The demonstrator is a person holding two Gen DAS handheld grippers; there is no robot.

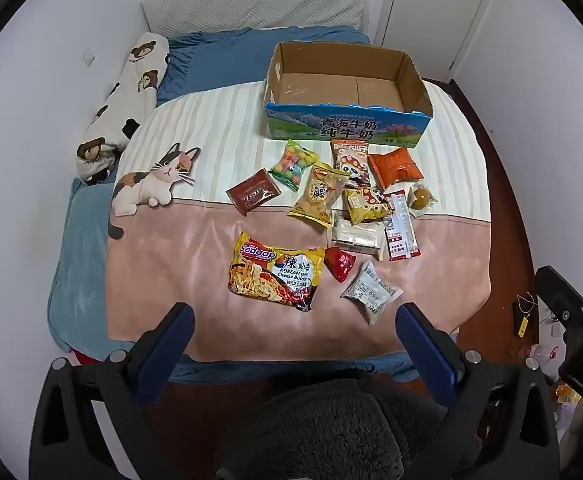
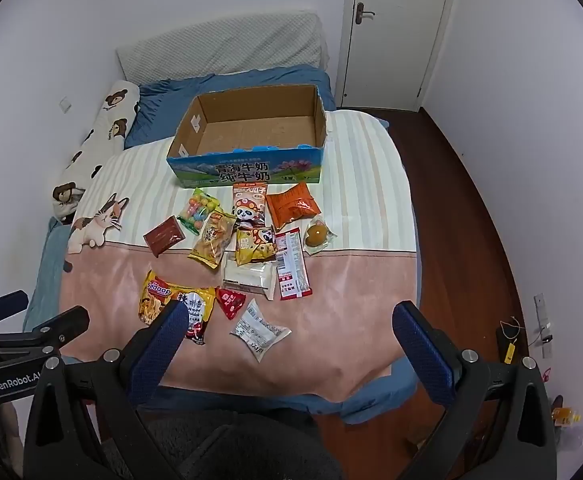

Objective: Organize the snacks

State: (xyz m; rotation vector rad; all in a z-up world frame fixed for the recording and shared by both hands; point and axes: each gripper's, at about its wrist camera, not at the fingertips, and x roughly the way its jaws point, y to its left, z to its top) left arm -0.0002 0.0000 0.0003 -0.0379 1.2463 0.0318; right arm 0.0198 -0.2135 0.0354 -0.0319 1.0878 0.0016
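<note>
A cardboard box (image 1: 345,92) stands open on the blanket (image 1: 163,264) toward the far side of the bed, with pillows (image 1: 227,60) behind it and a long cushion (image 1: 125,100) along the wall to its left. Just before the box lie 3 packets in a row: a candy bag (image 1: 293,164) at left, a seed packet (image 1: 349,162) in the middle, a pouch (image 1: 394,168) at right. Nearer lies a cluster of overlapping packets, with a sauce sachet (image 1: 253,196) to its left and a wrapped egg (image 1: 420,199) to its right. Nearest lie a noodle pack (image 1: 275,272), a small wedge packet (image 1: 339,263) and a label-up packet (image 1: 371,290), left to right.
</note>
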